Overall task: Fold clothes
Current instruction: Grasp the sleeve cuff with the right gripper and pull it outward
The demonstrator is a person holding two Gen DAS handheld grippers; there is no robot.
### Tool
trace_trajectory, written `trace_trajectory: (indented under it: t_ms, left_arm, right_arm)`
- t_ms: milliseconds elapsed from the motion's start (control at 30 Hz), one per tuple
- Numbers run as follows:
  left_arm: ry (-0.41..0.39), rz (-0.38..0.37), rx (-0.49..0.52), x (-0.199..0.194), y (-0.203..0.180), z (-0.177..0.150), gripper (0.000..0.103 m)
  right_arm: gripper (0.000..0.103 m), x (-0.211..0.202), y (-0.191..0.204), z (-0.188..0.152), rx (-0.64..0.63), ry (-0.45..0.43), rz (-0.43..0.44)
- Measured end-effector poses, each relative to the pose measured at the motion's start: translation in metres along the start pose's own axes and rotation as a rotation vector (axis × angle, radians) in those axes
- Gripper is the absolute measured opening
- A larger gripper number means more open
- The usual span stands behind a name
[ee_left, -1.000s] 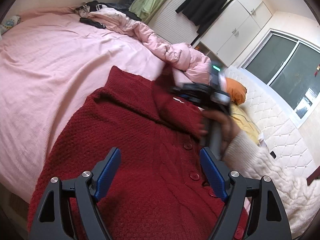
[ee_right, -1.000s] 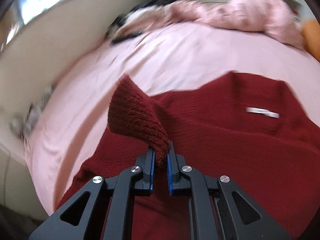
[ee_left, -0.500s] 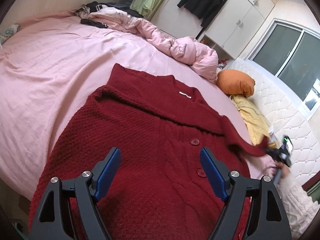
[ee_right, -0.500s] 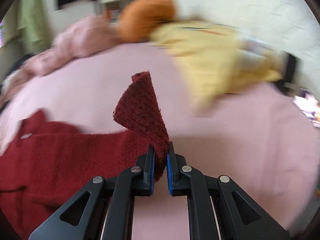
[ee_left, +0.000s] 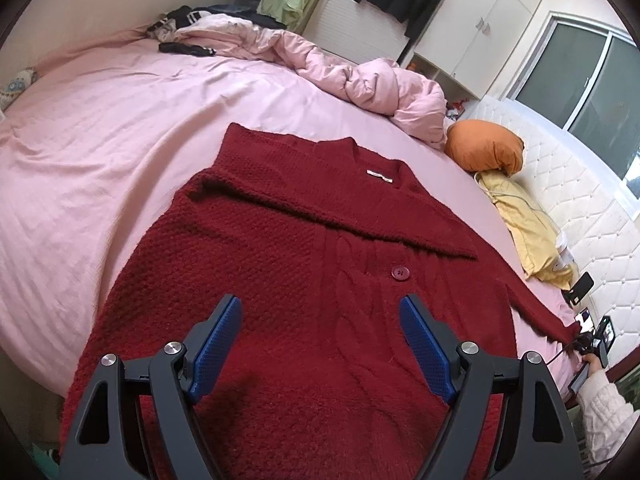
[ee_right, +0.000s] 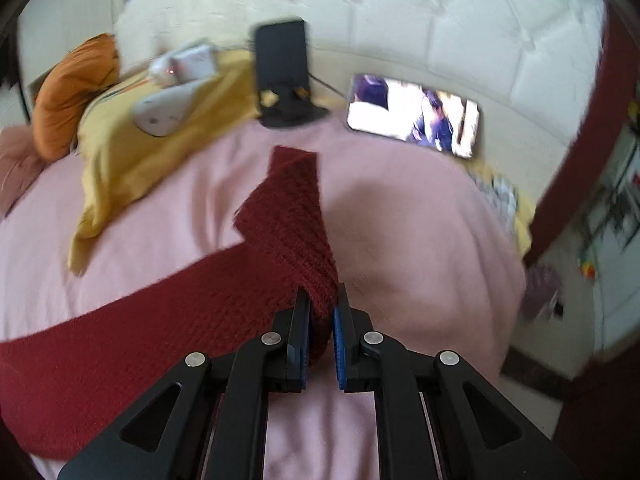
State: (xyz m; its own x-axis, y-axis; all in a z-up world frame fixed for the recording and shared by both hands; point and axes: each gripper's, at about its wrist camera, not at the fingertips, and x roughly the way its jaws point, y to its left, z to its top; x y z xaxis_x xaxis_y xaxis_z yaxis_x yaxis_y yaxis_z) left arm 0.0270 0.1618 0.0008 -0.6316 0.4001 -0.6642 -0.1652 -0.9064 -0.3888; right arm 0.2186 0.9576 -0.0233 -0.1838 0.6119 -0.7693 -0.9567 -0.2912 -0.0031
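A dark red knitted cardigan (ee_left: 304, 248) lies button side up on the pink bed sheet (ee_left: 100, 132); one sleeve lies folded across its chest. My left gripper (ee_left: 320, 332) is open and empty, low over the cardigan's lower front. My right gripper (ee_right: 321, 312) is shut on the cuff of the other sleeve (ee_right: 288, 216), which is stretched out to the right across the sheet. The right gripper also shows small at the bed's right edge in the left wrist view (ee_left: 588, 340).
A crumpled pink duvet (ee_left: 360, 80) and dark clothes lie at the bed's far side. An orange pillow (ee_left: 484, 146) and yellow pillow (ee_left: 524, 216) rest against the white tufted headboard (ee_right: 440, 24). A phone on a stand (ee_right: 282, 76) and a lit phone (ee_right: 412, 118) lie there.
My right gripper has carried the sleeve cuff from over the cardigan's chest out to the right, pulling the sleeve straight towards the headboard. My left gripper has stayed open over the cardigan.
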Motion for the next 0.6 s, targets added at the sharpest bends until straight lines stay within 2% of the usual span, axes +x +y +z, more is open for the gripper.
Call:
trace_trajectory:
  t_ms: [33,67,167,200,267,300,333,367,400,433,500,533,600]
  left_arm:
    - [0.002,0.001,0.001,0.000,-0.001,0.000,0.081]
    - [0.003,0.002,0.003,0.000,-0.001,0.000,0.081]
    - [0.004,0.002,0.004,0.001,-0.002,-0.001,0.081]
    - [0.004,0.003,0.005,0.001,-0.002,-0.001,0.081]
    - [0.011,0.003,0.010,0.002,-0.002,-0.001,0.081]
    - [0.012,0.002,0.011,0.002,-0.003,0.000,0.081]
    - [0.013,0.002,0.011,0.002,-0.003,0.000,0.081]
    - [0.011,0.002,0.009,0.002,-0.004,0.000,0.081]
    - [0.010,0.002,0.008,0.002,-0.004,0.000,0.081]
    - [0.008,0.002,0.008,0.002,-0.004,0.000,0.081]
    - [0.008,0.001,0.008,0.002,-0.004,0.000,0.081]
    - [0.008,-0.001,0.009,0.002,-0.005,0.000,0.081]
    - [0.007,-0.003,0.005,0.001,-0.005,0.000,0.081]
  right_arm:
    - [0.011,0.014,-0.005,-0.003,0.024,0.075,0.050]
    - [0.012,0.021,-0.012,-0.005,0.041,0.108,0.076]
    - [0.018,0.010,-0.035,-0.007,0.160,0.077,0.171]
    - [0.018,0.006,-0.046,-0.007,0.212,0.073,0.158]
    - [0.018,-0.003,-0.069,-0.007,0.332,0.057,0.045]
    - [0.018,-0.011,-0.077,-0.007,0.381,0.043,-0.044]
    - [0.019,-0.020,-0.080,-0.005,0.404,0.030,-0.171]
    - [0.020,-0.033,-0.080,-0.004,0.412,0.000,-0.305]
    - [0.020,-0.049,-0.076,-0.003,0.405,-0.073,-0.334]
    - [0.020,-0.060,-0.069,-0.005,0.379,-0.128,-0.299]
    - [0.021,-0.072,-0.041,-0.003,0.228,-0.167,-0.137]
    - [0.021,-0.070,-0.016,-0.005,0.084,-0.135,-0.004]
    - [0.021,-0.063,0.020,-0.013,-0.115,-0.045,0.187]
